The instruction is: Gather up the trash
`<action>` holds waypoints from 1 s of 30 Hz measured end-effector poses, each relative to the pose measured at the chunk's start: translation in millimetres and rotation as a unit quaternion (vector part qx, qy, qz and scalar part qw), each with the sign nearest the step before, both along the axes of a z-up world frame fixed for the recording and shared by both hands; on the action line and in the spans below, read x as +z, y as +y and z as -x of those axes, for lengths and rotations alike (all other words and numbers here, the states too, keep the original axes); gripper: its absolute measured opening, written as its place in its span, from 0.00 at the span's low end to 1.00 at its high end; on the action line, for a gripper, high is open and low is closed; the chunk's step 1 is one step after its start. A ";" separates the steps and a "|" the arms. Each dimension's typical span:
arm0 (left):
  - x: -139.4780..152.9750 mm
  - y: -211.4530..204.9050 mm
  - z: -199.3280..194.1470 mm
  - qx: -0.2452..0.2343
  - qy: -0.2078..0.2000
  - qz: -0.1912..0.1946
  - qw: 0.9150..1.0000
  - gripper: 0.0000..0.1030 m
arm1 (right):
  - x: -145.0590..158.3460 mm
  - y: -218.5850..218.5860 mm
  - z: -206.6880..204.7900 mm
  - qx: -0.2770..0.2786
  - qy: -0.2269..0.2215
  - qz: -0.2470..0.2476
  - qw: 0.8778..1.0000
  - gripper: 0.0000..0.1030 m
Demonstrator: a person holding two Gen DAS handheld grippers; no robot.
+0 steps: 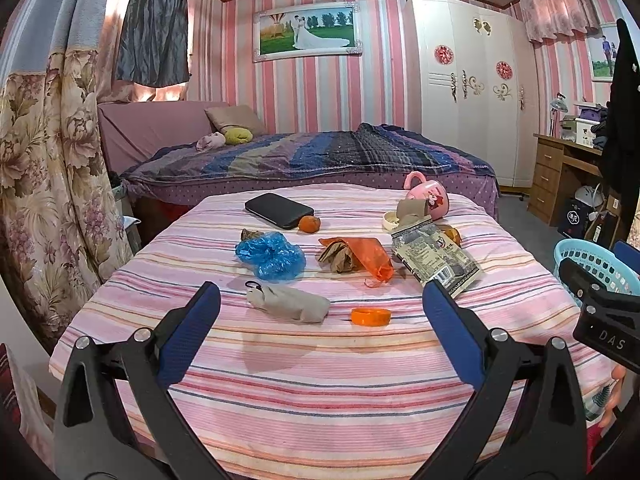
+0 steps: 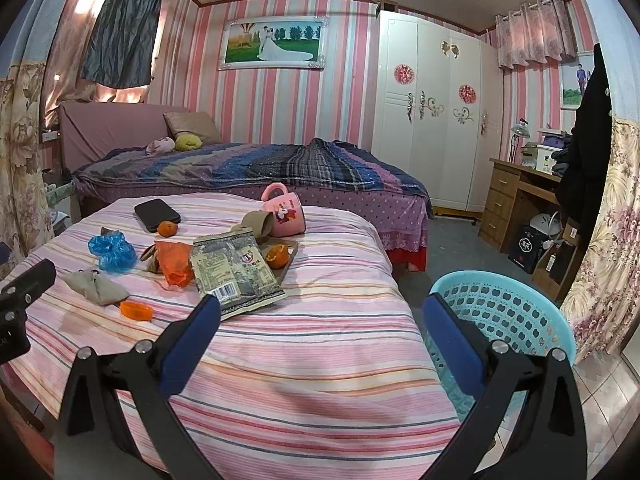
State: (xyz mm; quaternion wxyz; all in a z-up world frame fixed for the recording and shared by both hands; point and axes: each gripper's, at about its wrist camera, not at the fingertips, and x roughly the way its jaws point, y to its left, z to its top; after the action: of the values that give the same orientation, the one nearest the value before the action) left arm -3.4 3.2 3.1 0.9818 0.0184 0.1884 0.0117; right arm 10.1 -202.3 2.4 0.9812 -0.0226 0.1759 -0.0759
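Both tools hover over the striped, ribbed cotton tablecloth (image 1: 320, 380). The left gripper (image 1: 321, 304) is spread wide with nothing between its blue padded fingers; the right gripper (image 2: 321, 316) likewise gapes empty. The trash lies mid-table: a crinkly blue plastic wad (image 1: 270, 255) on the left, a crumpled orange wrapper (image 1: 370, 258) just right of it, a flat glossy printed snack packet (image 2: 234, 272) further right, a round orange lid (image 1: 371, 317) near the front beside a soft grey cloth pouch (image 1: 290, 303). Right of the table is a perforated turquoise plastic basket (image 2: 504, 312).
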 end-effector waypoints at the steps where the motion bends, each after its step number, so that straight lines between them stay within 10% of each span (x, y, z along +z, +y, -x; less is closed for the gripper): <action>1: 0.1 0.3 0.1 0.000 0.000 0.001 1.000 0.95 | -0.3 0.1 -0.2 0.000 0.000 0.000 1.000 0.96; 30: -0.4 3.0 -0.9 0.001 0.000 0.004 1.000 0.95 | -1.9 3.3 -0.9 -0.001 0.003 0.005 1.000 0.96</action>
State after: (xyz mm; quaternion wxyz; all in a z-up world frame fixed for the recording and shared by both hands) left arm -2.5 6.1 2.6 0.9819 0.0147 0.1882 0.0121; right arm 11.0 -199.1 0.5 0.9804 -0.0273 0.1788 -0.0774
